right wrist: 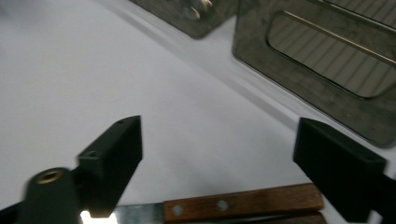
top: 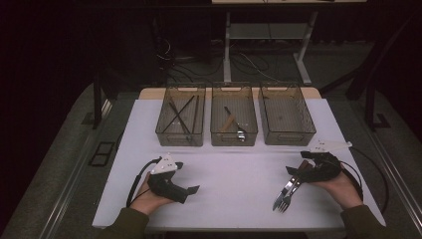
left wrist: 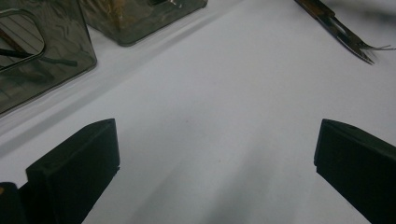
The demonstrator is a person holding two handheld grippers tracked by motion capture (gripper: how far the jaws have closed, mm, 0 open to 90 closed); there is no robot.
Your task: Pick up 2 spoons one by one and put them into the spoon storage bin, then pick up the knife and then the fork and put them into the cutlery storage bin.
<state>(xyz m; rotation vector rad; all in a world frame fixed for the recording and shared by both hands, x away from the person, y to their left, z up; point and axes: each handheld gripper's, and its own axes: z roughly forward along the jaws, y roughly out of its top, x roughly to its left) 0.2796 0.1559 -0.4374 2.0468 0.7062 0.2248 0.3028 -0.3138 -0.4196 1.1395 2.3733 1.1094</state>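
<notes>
On the white worktop (top: 239, 174), the left claw (top: 191, 189) rests low at the near left with its jaws spread wide and nothing between them. The right claw (top: 293, 172), at the near right, has its jaws set well apart across wooden-handled cutlery (top: 286, 194): a fork and a knife, tips pointing towards the near edge. Whether the pads press on the handles cannot be told. Three clear bins (top: 234, 122) stand in a row farther back.

Left claw (top: 191, 189) jaws wide, empty; right claw (top: 293, 172) jaws apart.
</notes>
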